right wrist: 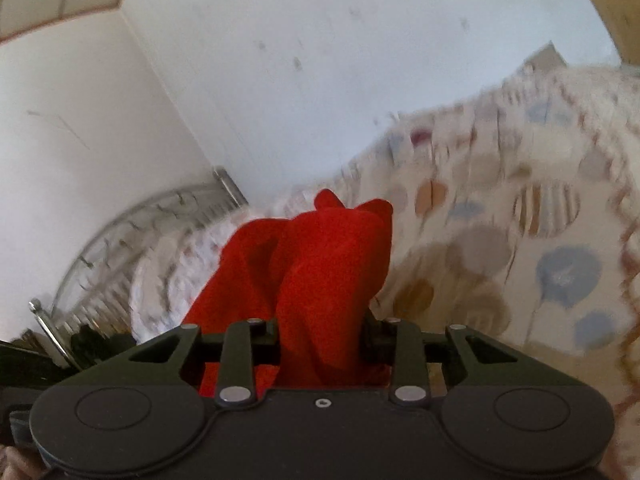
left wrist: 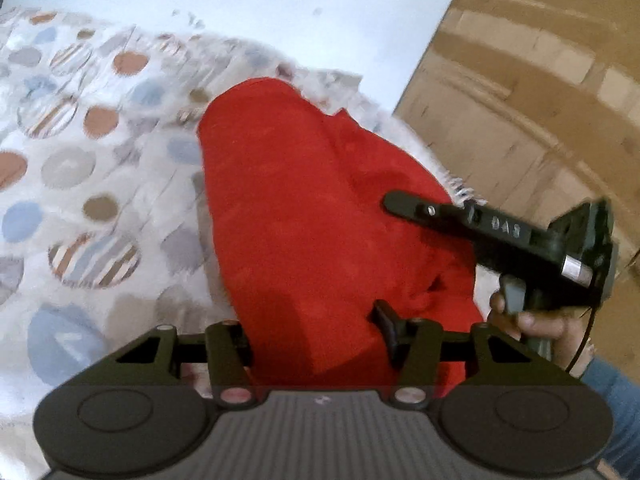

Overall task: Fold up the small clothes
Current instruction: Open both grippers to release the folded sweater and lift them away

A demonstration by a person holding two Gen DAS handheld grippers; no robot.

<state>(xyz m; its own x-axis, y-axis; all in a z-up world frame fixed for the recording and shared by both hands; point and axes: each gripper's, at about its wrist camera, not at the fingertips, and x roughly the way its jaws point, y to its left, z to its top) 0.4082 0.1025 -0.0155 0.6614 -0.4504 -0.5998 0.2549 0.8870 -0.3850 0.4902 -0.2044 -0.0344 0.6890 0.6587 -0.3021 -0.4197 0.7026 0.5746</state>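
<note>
A small red fleece garment [left wrist: 312, 208] hangs lifted over the patterned bedspread [left wrist: 80, 152], held at two places. My left gripper [left wrist: 316, 332] is shut on its near edge; the cloth covers most of both fingers. In the left wrist view my right gripper [left wrist: 400, 204] comes in from the right, with its finger lying along the garment's right side. The right wrist view shows the red garment [right wrist: 332, 264] bunched up and standing between the fingers of my right gripper [right wrist: 324, 336], which is shut on it.
The bedspread [right wrist: 520, 240] is white with blue, brown and striped dots. A metal bed frame [right wrist: 132, 240] stands at the left against a white wall [right wrist: 280, 60]. Brown wooden panelling [left wrist: 520, 80] lies to the right. A person's hand [left wrist: 532, 320] grips the right tool's handle.
</note>
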